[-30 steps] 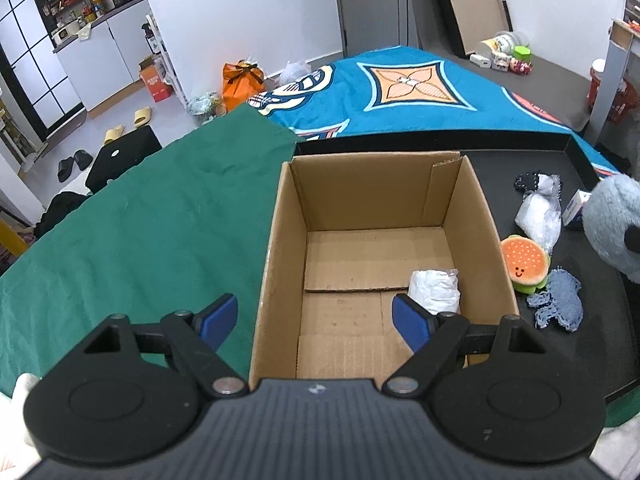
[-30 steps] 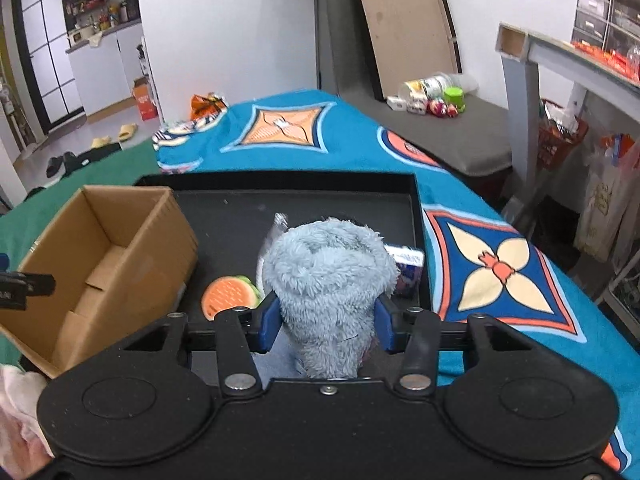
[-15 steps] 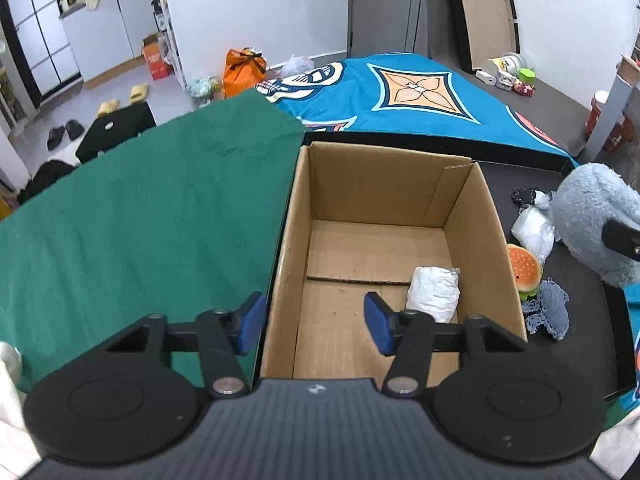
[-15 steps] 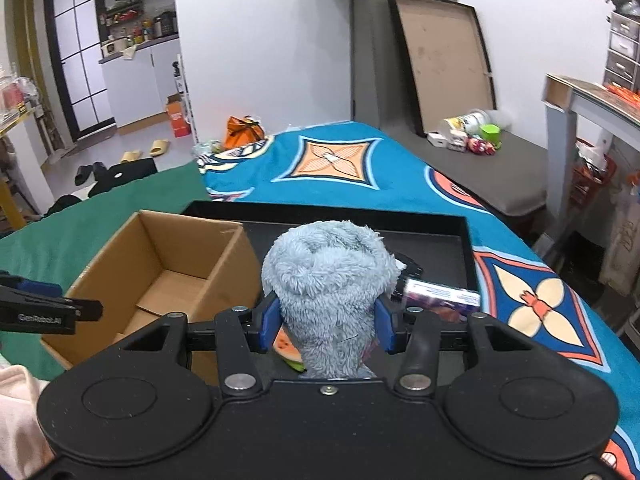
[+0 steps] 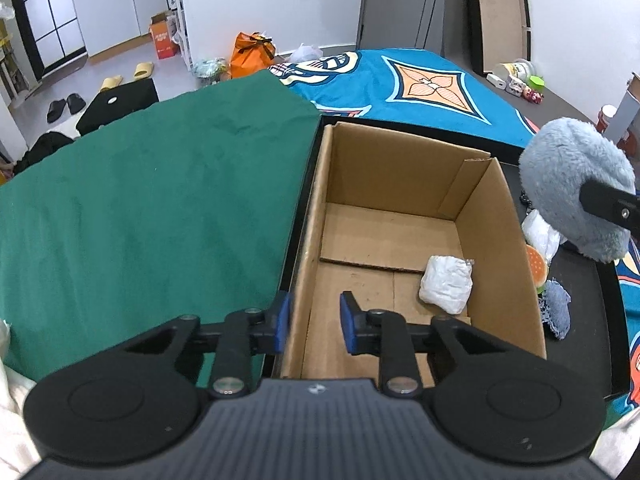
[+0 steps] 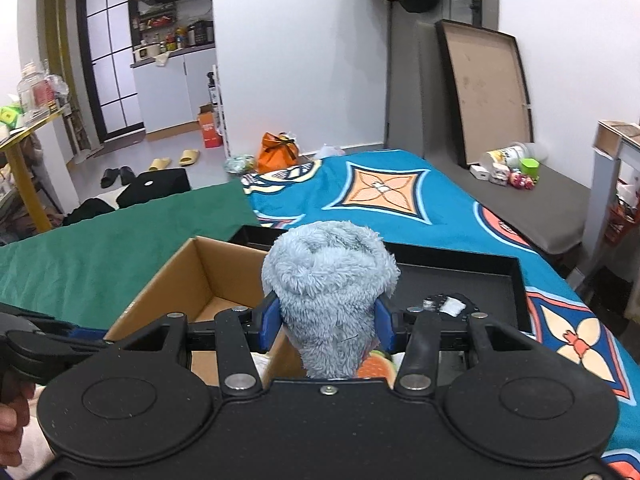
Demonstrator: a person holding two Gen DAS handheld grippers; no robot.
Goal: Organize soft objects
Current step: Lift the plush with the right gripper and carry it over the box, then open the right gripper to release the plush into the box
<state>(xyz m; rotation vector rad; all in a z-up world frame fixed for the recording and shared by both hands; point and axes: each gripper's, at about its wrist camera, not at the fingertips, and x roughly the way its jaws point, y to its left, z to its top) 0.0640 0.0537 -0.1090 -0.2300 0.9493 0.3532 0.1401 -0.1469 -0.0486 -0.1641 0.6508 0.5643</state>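
My right gripper is shut on a fluffy grey-blue plush toy and holds it in the air over the right wall of the open cardboard box. In the left wrist view the plush toy hangs at the right of the box. A white soft bundle lies on the box floor. My left gripper straddles the box's left wall with a narrow gap between its blue pads. A burger plush and a blue knitted piece lie on the black tray.
Green cloth covers the surface left of the box. A blue patterned cloth lies behind and right of the tray. A white plastic bag and a small dark item are on the tray.
The right gripper has lifted the plush toy and carried it left towards the box. The left gripper's jaws have narrowed and moved left onto the box's left wall.
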